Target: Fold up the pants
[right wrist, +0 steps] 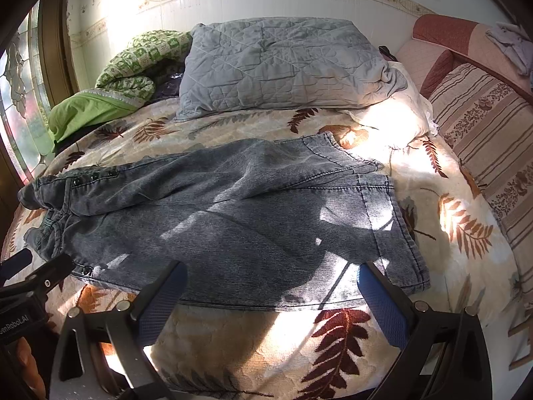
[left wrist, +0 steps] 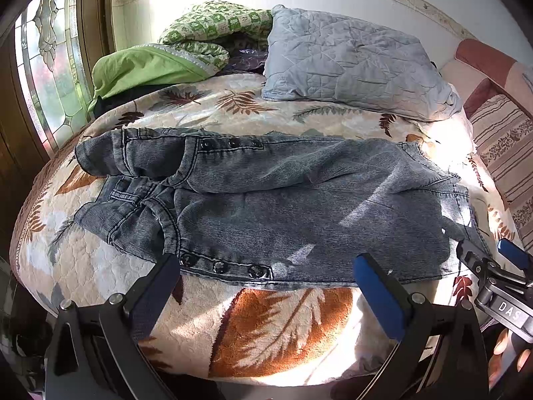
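My left claw (left wrist: 266, 266) gapes wide, holding nothing, its tips at the near edge of the pants (left wrist: 266, 206) by the snaps. The grey pants lie flat across the leaf-print bed cover (right wrist: 253, 350), waistband left, hems right. My right claw (right wrist: 269, 280) is equally wide, empty, tips at the near hem edge. Bare cover lies nearest me; a grey pillow (right wrist: 283, 63) sits beyond.

grey pants (right wrist: 233, 220) lie flat on leaf-print bedspread (right wrist: 260, 343), right tool (right wrist: 269, 300) spread wide.

Grey quilted pillow (left wrist: 353, 63) and green blanket (left wrist: 200, 36) on leaf-print bedspread (left wrist: 266, 330).
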Available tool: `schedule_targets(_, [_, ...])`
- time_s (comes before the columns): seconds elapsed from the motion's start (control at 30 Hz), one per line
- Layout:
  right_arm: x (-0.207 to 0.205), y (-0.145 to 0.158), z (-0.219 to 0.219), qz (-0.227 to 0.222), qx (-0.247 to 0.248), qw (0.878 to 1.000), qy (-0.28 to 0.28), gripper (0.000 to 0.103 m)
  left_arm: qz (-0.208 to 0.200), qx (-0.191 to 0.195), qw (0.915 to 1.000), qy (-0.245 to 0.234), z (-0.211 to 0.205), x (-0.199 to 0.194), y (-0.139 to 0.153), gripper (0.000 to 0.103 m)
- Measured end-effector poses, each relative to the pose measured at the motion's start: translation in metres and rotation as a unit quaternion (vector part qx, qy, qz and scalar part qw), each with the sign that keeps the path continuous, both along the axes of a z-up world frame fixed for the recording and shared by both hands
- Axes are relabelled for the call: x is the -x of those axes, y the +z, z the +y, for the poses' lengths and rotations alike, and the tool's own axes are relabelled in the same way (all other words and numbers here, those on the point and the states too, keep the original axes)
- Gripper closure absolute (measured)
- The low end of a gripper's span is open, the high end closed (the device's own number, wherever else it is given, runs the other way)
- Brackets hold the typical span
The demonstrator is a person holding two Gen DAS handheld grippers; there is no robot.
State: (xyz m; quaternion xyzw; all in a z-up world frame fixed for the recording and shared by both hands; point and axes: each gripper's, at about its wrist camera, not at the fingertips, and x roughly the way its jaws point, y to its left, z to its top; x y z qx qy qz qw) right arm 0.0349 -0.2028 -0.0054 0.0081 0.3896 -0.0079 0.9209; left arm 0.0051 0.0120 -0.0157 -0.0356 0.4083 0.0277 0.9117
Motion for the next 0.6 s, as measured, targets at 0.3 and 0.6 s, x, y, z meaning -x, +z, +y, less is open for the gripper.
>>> schedule_targets(0.3, [0.000, -0.001, -0.003, 0.000, -0.003, 1.000, -0.001, 0.000, 0.001, 0.004, 1.0000, -0.002, 0.004, -0.001, 0.001, 0.000])
schedule_targets(0.6, [-0.003, -0.032, -0.121, 0.069, -0.228, 0.965, -0.113, 0.000, 0.046, 0.094, 0.9807, 0.165, 0.127, -0.020, -0.019, 0.000])
